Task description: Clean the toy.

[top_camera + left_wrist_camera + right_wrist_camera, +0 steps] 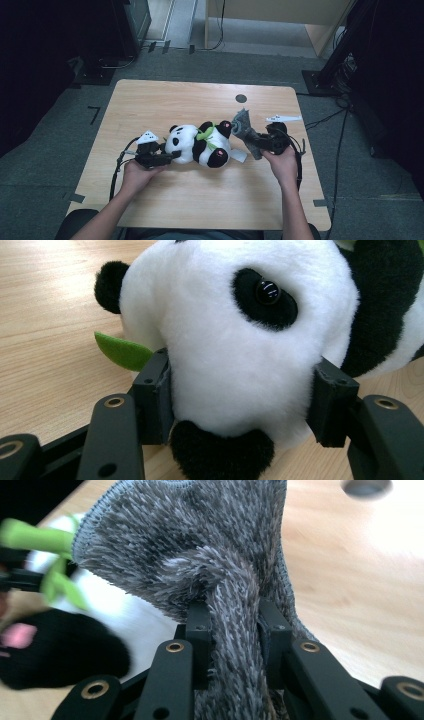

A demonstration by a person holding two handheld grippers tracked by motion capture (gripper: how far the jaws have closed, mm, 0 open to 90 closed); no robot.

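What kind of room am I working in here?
Probably a lab or recording workspace, not a home: a bare wooden table on grey carpet, dark equipment stands at the sides, and cables trailing across the floor.

1. No text, label, brand, number or sign could be read in any of the pictures.
2. The white tag (239, 155) at the panda plush toy (199, 144) was too small in the high view for any print on it to be made out.
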